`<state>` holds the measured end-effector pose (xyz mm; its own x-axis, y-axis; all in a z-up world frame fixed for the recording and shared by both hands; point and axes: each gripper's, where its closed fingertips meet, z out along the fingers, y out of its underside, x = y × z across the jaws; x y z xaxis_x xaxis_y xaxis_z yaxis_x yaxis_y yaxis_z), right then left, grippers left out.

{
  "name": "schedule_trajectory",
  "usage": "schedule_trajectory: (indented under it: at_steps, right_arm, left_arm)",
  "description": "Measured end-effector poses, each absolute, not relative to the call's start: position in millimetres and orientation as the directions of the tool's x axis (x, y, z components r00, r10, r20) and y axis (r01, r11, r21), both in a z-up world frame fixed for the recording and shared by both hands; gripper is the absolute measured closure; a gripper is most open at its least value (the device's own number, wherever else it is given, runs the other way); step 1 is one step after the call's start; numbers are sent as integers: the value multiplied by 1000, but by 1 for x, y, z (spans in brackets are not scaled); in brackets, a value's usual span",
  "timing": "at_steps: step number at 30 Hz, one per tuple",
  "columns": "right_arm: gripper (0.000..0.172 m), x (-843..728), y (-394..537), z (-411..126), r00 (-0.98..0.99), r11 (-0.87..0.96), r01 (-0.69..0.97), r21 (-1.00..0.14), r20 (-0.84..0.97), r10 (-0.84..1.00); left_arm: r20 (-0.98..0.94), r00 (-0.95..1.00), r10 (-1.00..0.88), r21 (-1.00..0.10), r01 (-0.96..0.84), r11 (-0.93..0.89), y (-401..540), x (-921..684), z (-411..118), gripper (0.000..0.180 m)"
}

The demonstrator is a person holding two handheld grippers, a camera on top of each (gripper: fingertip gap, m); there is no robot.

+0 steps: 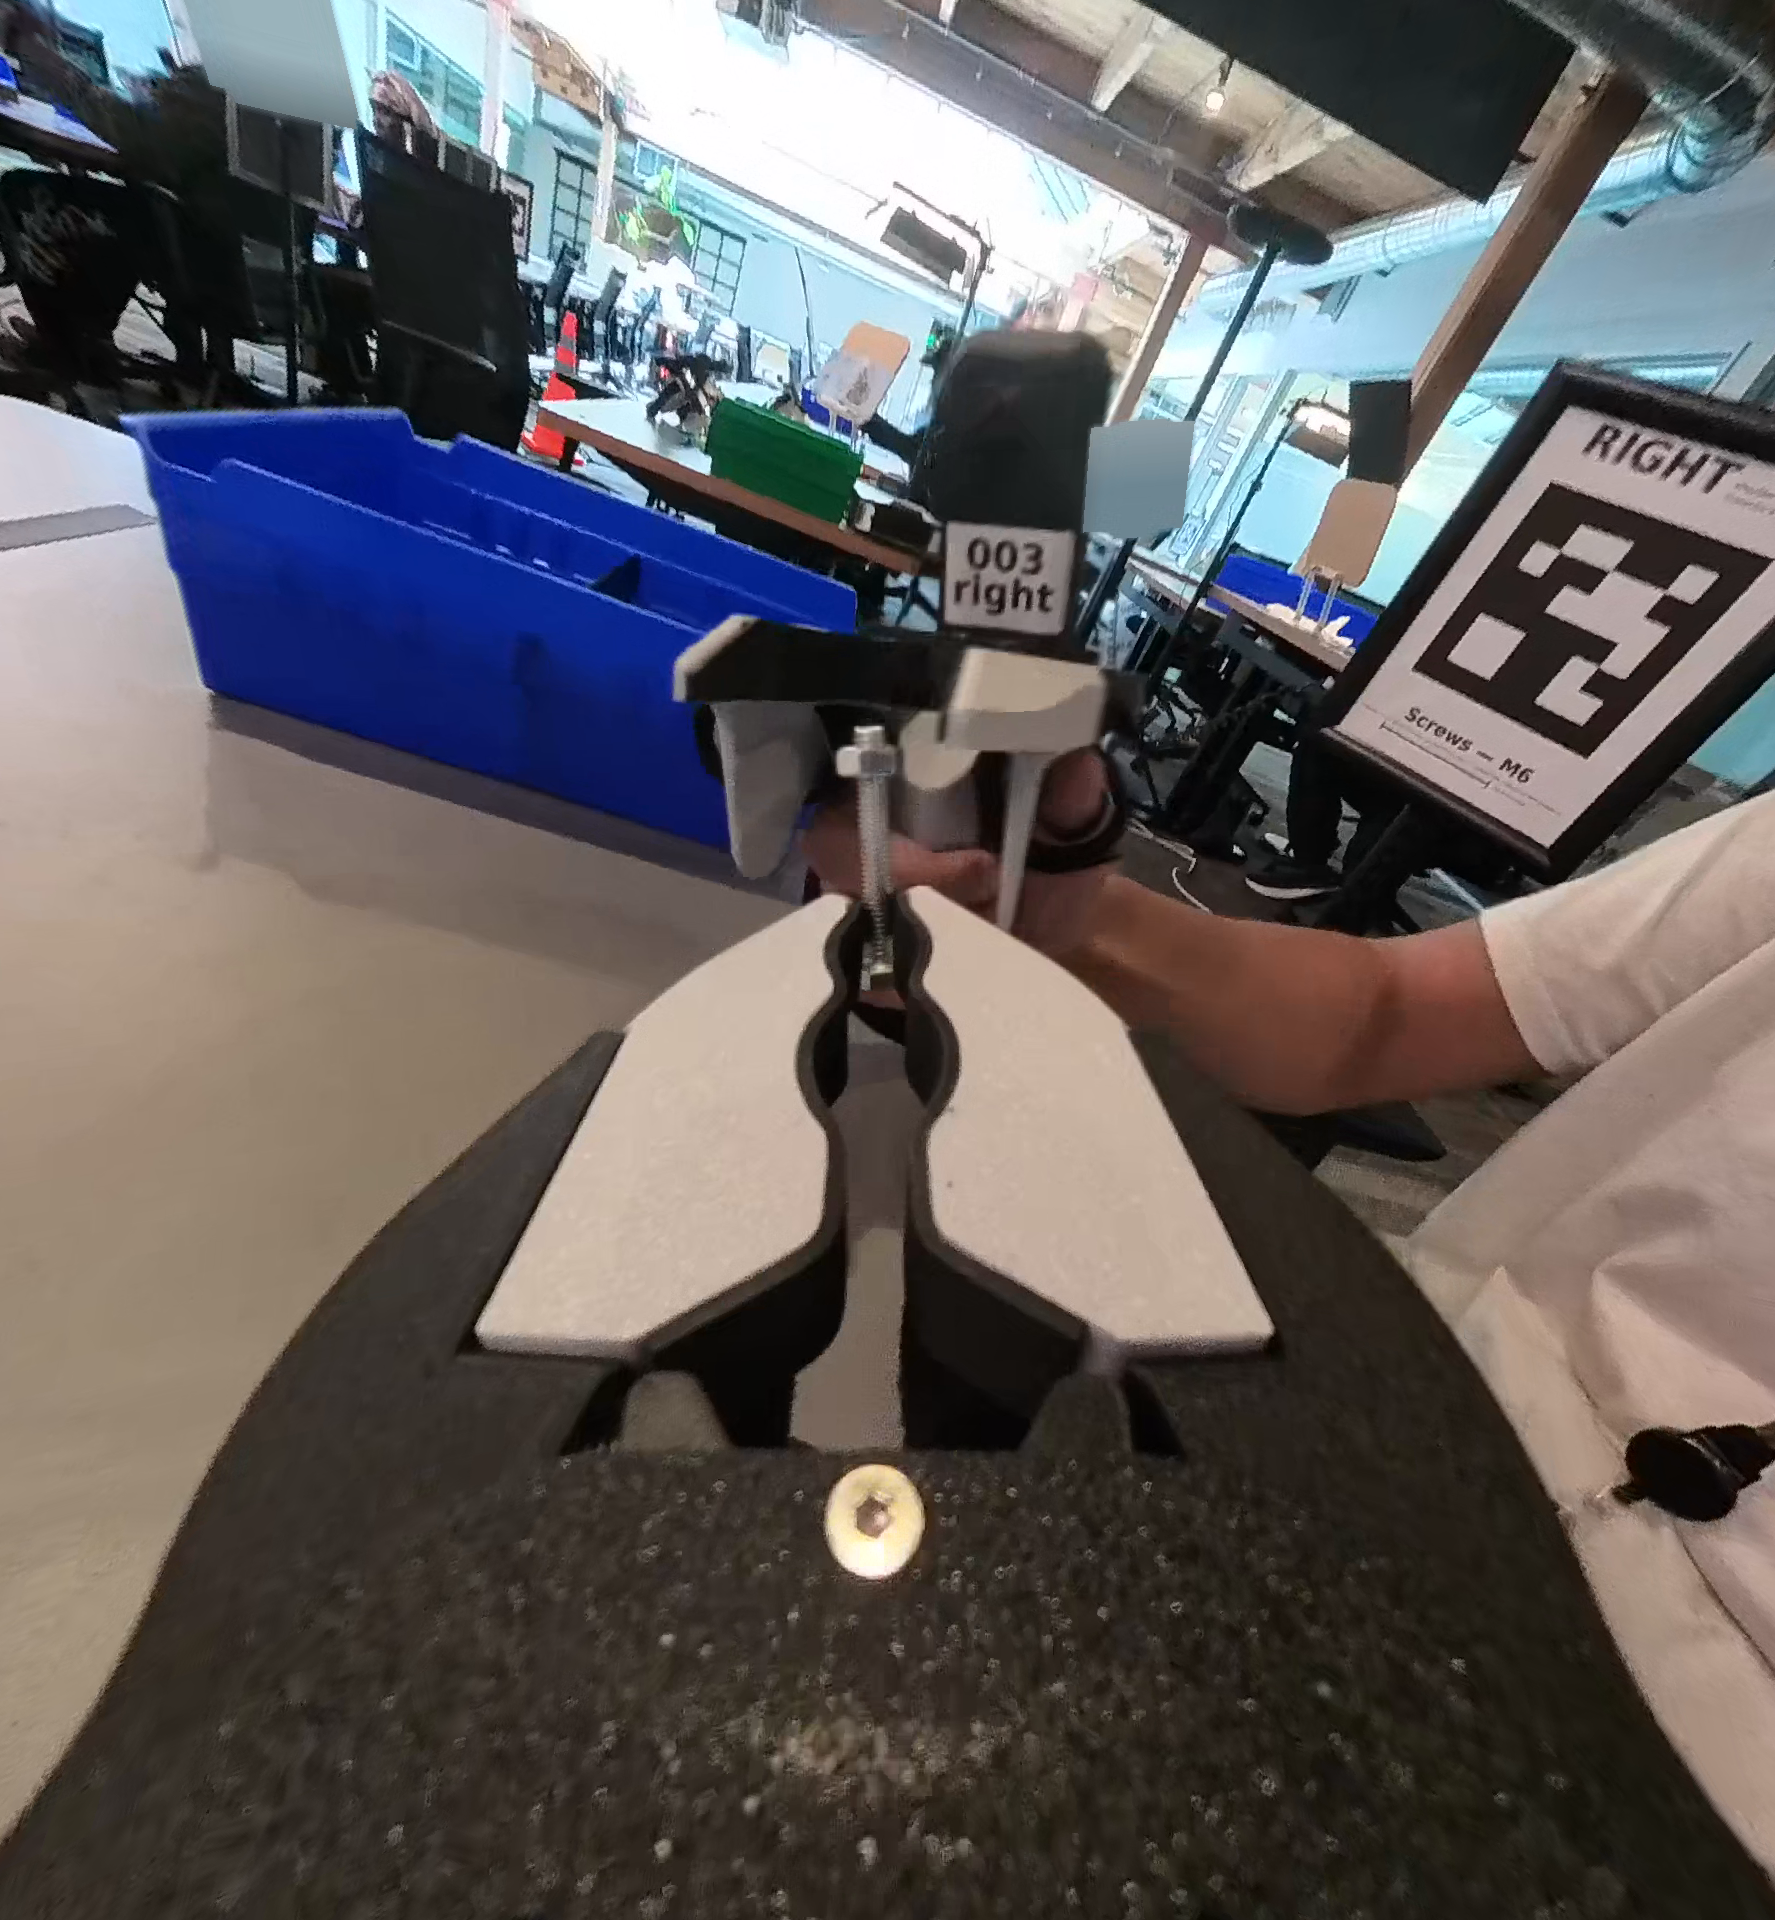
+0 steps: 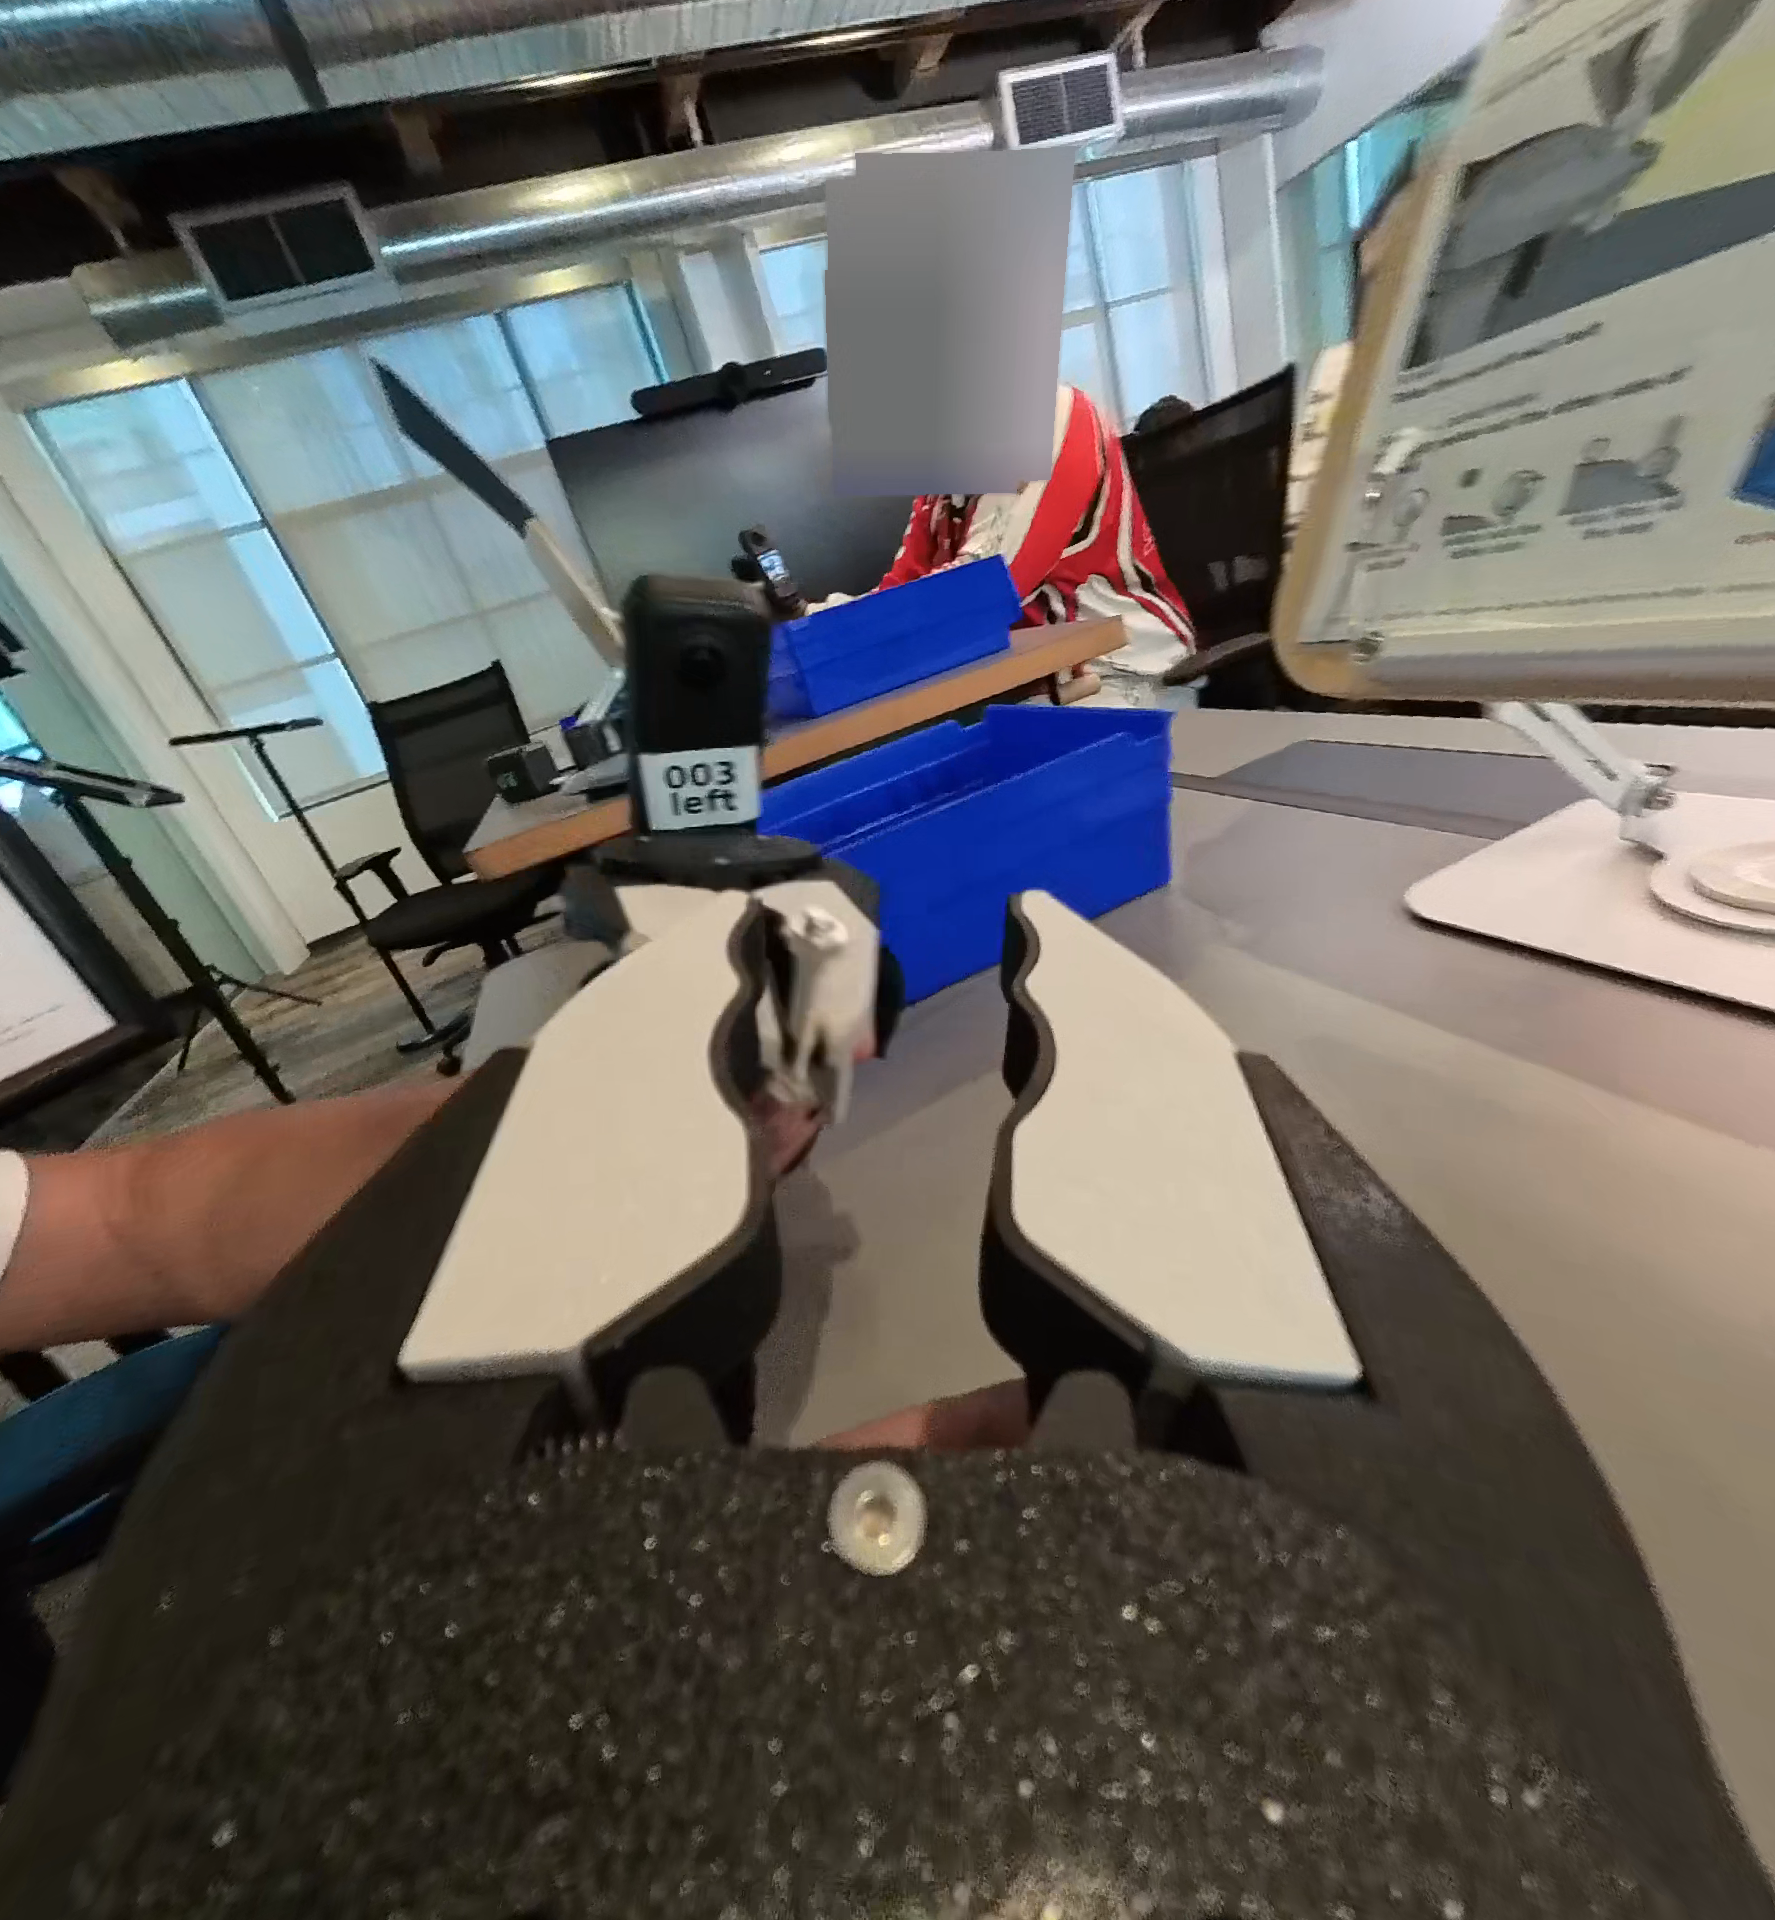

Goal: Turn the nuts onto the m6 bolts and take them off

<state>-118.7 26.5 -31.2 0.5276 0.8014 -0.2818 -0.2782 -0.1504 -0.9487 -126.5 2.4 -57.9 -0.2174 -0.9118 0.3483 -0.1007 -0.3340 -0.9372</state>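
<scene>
In the left wrist view my left gripper is shut on the lower end of a silver M6 bolt, near its head, and holds it upright above the grey table. A silver nut sits near the bolt's top end. My right gripper faces it with its fingers spread to either side of the bolt, not touching it. In the right wrist view my right gripper is open. The bolt with its nut stands close to its left finger, with a wide gap to the other.
A blue bin stands on the table behind the grippers and also shows in the right wrist view. A framed marker sign stands at the right. A white stand base with an instruction board above it is at the far right. A person's forearm reaches in. Left and right tips are no more than a few centimetres apart.
</scene>
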Motion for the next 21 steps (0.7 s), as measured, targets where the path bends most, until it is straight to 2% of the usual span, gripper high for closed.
schedule_trajectory:
  at_steps: [6, 7, 9, 15, 21]
  right_arm:
    - [124, -114, 30, -37, 519, -183, -300, -936, -321, 792]
    - [131, -108, 32, -38, 528, -185, -310, -933, -331, 782]
    - [130, -103, 33, -35, 534, -174, -322, -930, -331, 778]
    - [129, -134, 23, -34, 511, -163, -259, -952, -278, 813]
    - [131, -105, 32, -34, 522, -184, -335, -924, -345, 780]
  left_arm:
    - [343, -227, -911, -939, -86, -332, 1, -127, -54, 176]
    - [349, -233, -908, -937, -72, -342, 2, -130, -51, 176]
    - [360, -234, -903, -932, -56, -357, 5, -133, -48, 176]
    - [337, -237, -911, -941, -99, -323, -3, -126, -55, 176]
    - [350, -236, -907, -936, -44, -350, 5, -136, -44, 176]
